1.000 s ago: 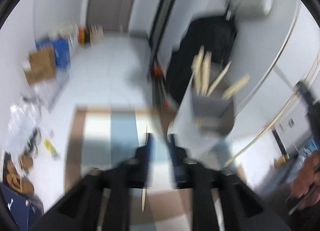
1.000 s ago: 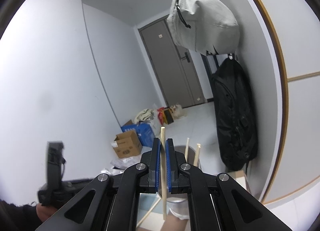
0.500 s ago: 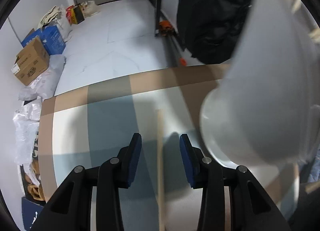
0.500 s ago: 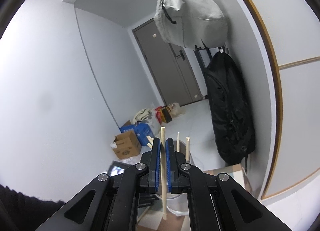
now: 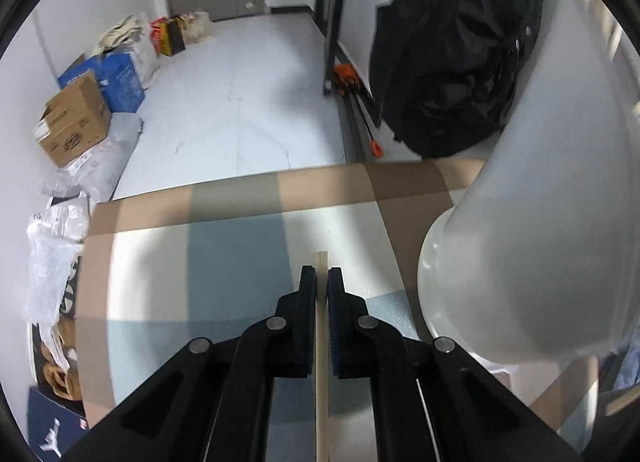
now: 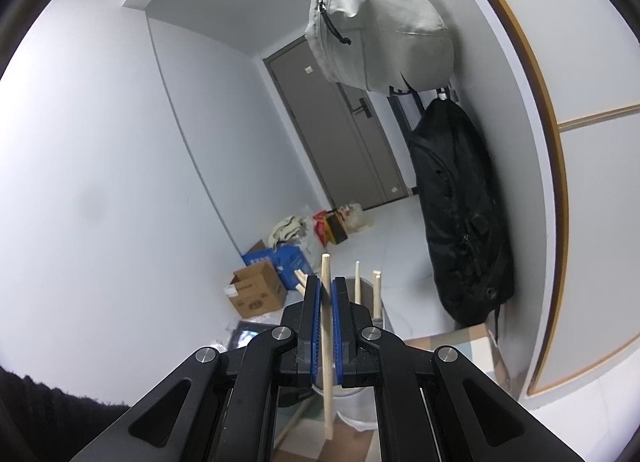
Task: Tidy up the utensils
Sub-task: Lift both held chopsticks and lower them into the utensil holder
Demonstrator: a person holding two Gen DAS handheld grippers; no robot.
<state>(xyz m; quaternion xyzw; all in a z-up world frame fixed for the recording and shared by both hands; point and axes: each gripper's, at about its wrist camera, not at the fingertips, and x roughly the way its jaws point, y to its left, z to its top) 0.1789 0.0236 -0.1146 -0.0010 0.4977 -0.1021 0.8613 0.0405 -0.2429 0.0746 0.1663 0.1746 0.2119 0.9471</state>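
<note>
My left gripper [image 5: 321, 276] has just clamped onto a wooden chopstick [image 5: 321, 362] lying on the checked tablecloth [image 5: 224, 246]; half a second ago its jaws stood apart around it. My right gripper [image 6: 327, 286] keeps its pinch on another chopstick [image 6: 327, 350], upright before the white holder [image 6: 360, 406]. Beyond are pale floor tiles [image 5: 240, 94], cardboard boxes [image 5: 74, 120] and a black backpack [image 5: 452, 50].

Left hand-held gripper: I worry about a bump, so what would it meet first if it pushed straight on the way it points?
Probably the checked tabletop: the left hand-held gripper, shut on a wooden stick, points down at it.
</note>
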